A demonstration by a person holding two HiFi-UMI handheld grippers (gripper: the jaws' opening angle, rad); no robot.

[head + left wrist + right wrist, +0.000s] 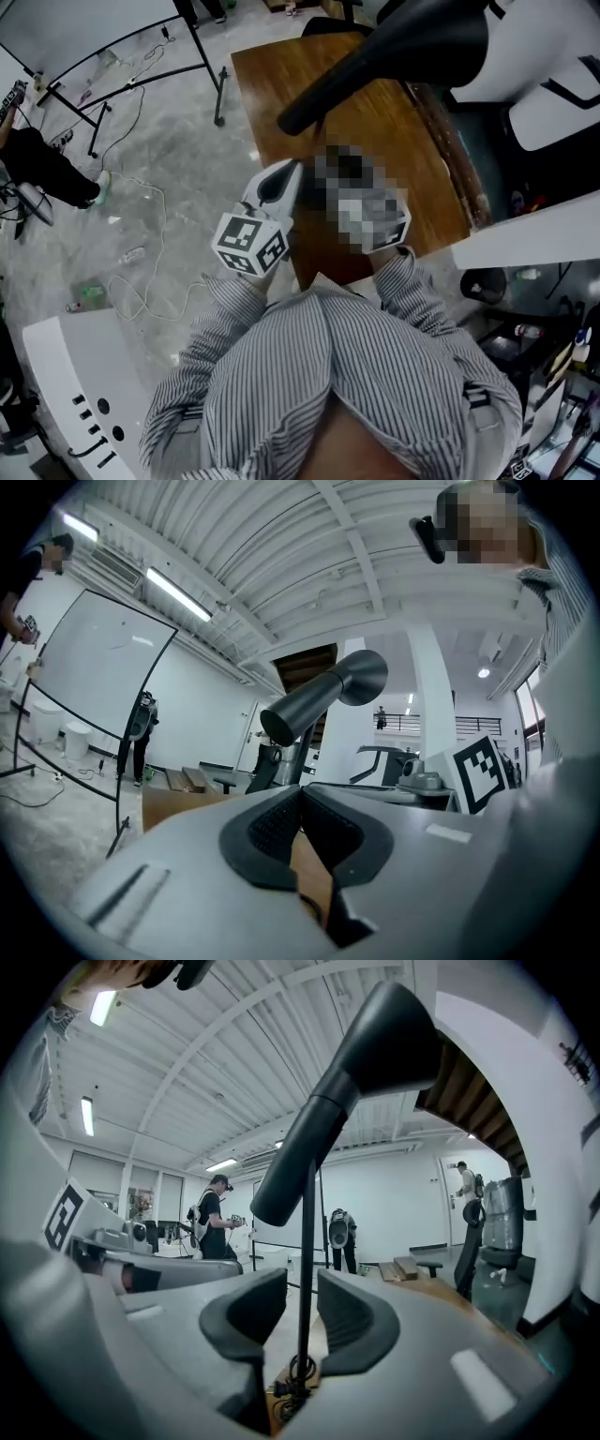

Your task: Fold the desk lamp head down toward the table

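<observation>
The desk lamp stands on the wooden table (394,150). Its black cone-shaped head (394,52) is raised and tilts down to the left. In the right gripper view the head (347,1082) towers above my right gripper (302,1283). The jaws stand open, and the thin stem (306,1241) shows in the gap, apart from both pads. A coiled cable (292,1380) lies at the stem's foot. My left gripper (302,794) is shut with nothing in it, and the lamp head (323,700) is ahead and above. In the head view the left gripper (286,178) hovers at the table's left edge, while a mosaic patch covers most of the right gripper.
A whiteboard on a stand (94,28) and loose cables (141,272) are on the floor to the left. A white machine (75,394) sits at the near left. An office chair (473,1241) and standing people (214,1218) are farther off.
</observation>
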